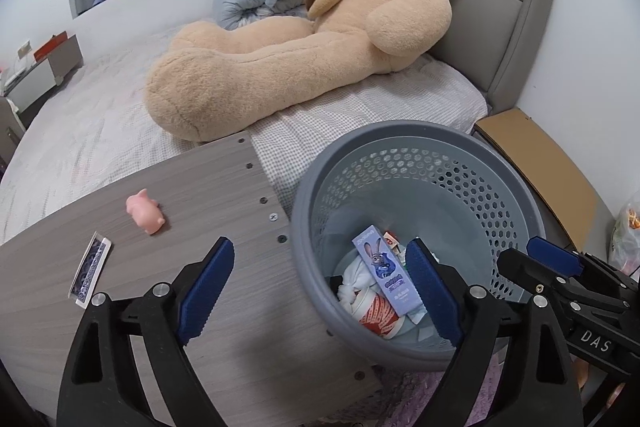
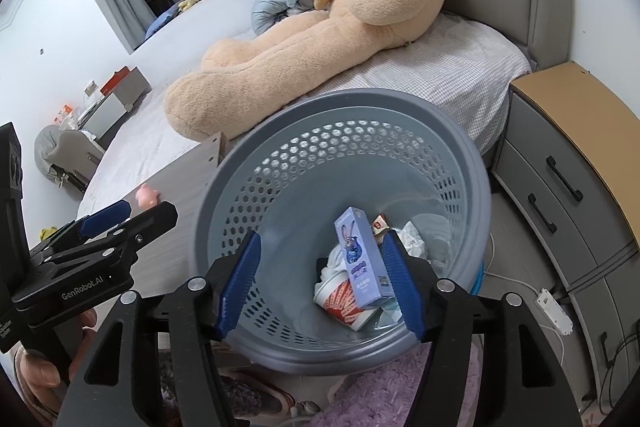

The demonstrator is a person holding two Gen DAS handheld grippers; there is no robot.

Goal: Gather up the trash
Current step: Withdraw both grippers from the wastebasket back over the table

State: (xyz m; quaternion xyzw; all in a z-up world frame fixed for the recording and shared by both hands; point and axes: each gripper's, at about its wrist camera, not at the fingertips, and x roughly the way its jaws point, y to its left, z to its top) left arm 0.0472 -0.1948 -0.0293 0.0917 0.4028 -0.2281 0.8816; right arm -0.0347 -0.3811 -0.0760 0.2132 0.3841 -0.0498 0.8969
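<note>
left gripper point(image 1: 318, 287): jaws spread wide, holding nothing, one blue pad over the worktop point(image 1: 160, 307), the other over the rim of the grey basket point(image 1: 400, 131). right gripper point(image 2: 320, 285): jaws also wide, holding nothing, poised above the basket's mouth.

basket stands just beside the worktop's edge, between it and the bed point(image 1: 360, 115). inside the basket: a purple carton point(image 1: 386, 269) with a rabbit print lying tilted on top, a red-and-white paper cup point(image 1: 376, 315) under it, crumpled white tissue point(image 1: 352, 279) around them.

on the worktop, well apart from the basket: a pink toy pig point(image 1: 145, 211) and a flat patterned pack point(image 1: 90, 269). teddy bear point(image 1: 300, 39) on the bed beyond the basket.
</note>
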